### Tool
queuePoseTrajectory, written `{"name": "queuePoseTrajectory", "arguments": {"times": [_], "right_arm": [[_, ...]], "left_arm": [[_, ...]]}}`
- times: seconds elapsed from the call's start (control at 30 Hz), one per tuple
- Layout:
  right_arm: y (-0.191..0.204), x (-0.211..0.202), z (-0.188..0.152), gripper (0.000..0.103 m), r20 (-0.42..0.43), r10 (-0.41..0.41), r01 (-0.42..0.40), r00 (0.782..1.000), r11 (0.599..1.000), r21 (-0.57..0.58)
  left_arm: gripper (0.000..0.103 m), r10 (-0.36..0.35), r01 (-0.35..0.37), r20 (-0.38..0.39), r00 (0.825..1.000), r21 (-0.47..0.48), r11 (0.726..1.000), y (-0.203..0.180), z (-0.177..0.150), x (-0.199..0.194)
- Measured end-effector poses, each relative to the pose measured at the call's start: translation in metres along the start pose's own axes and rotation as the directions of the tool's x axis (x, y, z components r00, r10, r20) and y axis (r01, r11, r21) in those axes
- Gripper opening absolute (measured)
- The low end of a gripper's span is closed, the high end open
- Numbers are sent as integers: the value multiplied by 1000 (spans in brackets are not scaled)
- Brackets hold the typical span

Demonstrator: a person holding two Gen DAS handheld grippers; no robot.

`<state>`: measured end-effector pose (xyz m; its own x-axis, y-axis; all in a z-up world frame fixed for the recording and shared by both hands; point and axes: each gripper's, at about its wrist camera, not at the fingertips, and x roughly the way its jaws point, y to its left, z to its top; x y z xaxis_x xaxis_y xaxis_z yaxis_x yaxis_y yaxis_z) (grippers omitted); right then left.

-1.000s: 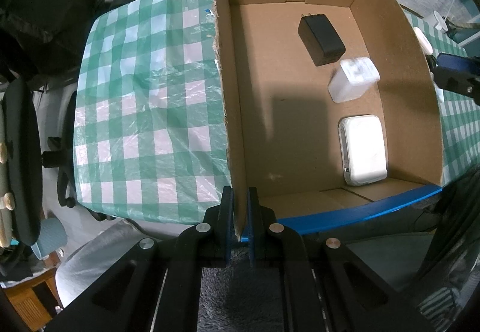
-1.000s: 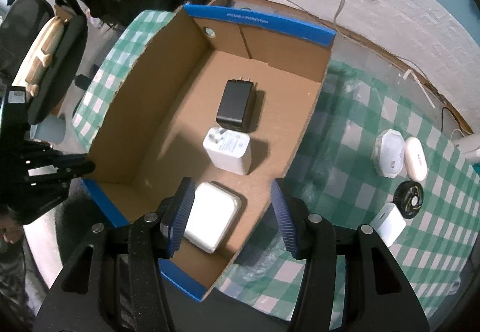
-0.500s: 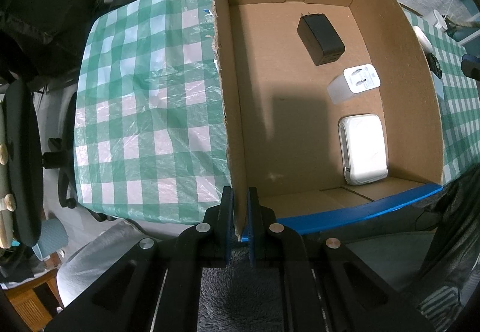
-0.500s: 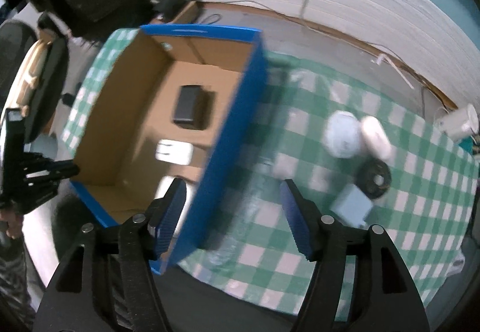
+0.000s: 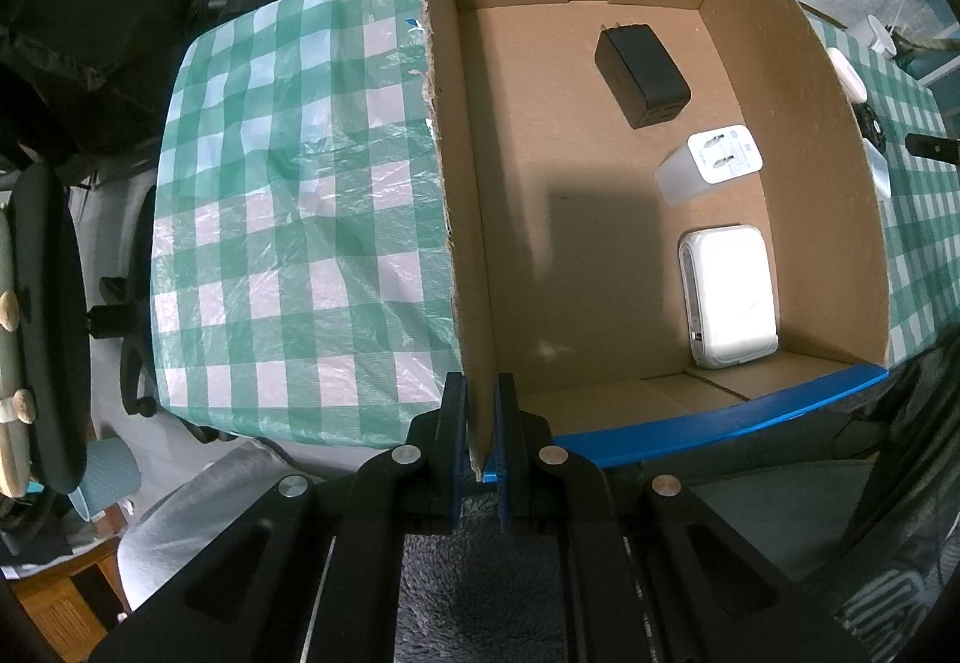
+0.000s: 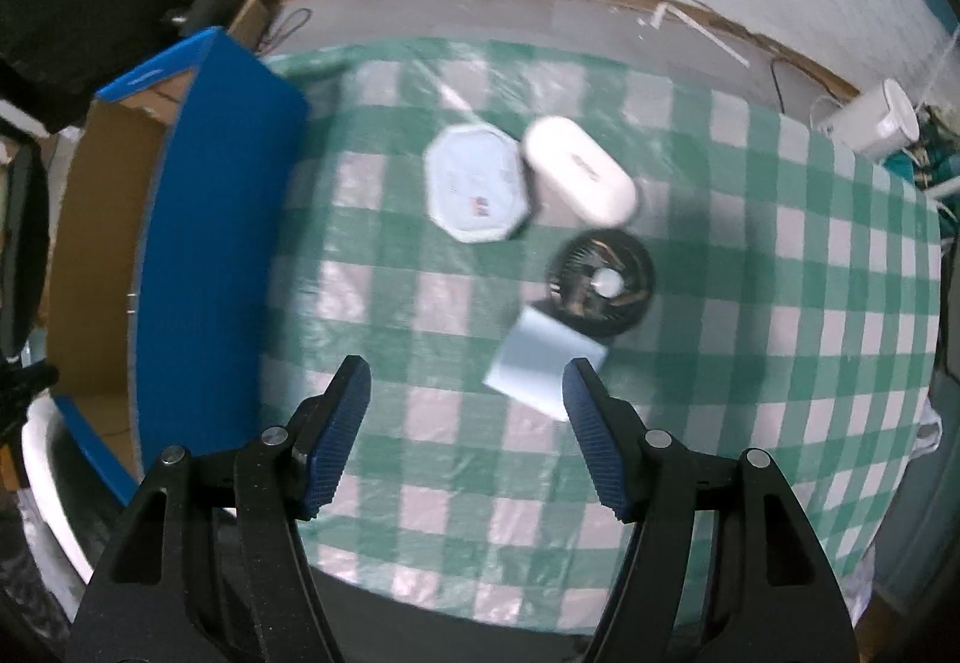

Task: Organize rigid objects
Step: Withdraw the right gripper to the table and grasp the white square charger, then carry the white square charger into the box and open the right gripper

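My left gripper (image 5: 478, 411) is shut on the near left wall of the cardboard box (image 5: 462, 255). Inside the box lie a black charger (image 5: 642, 74), a white plug adapter (image 5: 711, 168) and a flat white device (image 5: 727, 294). My right gripper (image 6: 468, 399) is open and empty above the checked tablecloth. Ahead of it lie a pale blue square block (image 6: 543, 360), a black round fan (image 6: 603, 282), a white octagonal box (image 6: 477, 192) and a white oval case (image 6: 579, 177). The box's blue side (image 6: 204, 243) is to its left.
The table has a green and white checked cloth (image 5: 288, 243). A white cup (image 6: 870, 120) stands at the far right table edge. Cables run along the wall behind. A chair (image 5: 42, 327) stands left of the table.
My right gripper has swung from over the box to the right, over the loose objects on the cloth. The left gripper has kept its hold on the box wall.
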<state>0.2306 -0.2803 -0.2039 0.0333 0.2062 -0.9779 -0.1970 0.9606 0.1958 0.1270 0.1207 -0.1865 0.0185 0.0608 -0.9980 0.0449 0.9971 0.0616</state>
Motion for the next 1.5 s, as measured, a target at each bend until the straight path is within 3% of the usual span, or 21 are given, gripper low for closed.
{"name": "queuePoseTrajectory", "arguments": {"times": [0.23, 0.53, 0.7, 0.83, 1.1, 1.5], "right_arm": [[-17, 26, 1, 68, -33, 19, -17, 999, 998, 64], [-32, 59, -1, 70, -57, -27, 34, 998, 990, 137], [-40, 73, 0, 70, -69, 2, 11, 998, 983, 185], [-45, 83, -2, 61, -71, -8, 21, 997, 982, 188], [-38, 77, -9, 54, -51, -38, 46, 998, 987, 156], [-22, 46, -17, 53, -42, -38, 42, 998, 995, 91]], "left_arm": [[7, 10, -10, 0, 1000, 4, 1000, 1, 0, -2], [7, 10, -10, 0, 1000, 4, 1000, 0, 0, -2], [7, 9, -9, 0, 1000, 4, 1000, 1, -1, -2], [7, 12, -12, -1, 1000, 7, 1000, 0, 0, -2], [7, 12, -12, 0, 1000, 6, 1000, -1, -1, -2], [7, 12, -12, -1, 1000, 5, 1000, -1, -1, -2]]}}
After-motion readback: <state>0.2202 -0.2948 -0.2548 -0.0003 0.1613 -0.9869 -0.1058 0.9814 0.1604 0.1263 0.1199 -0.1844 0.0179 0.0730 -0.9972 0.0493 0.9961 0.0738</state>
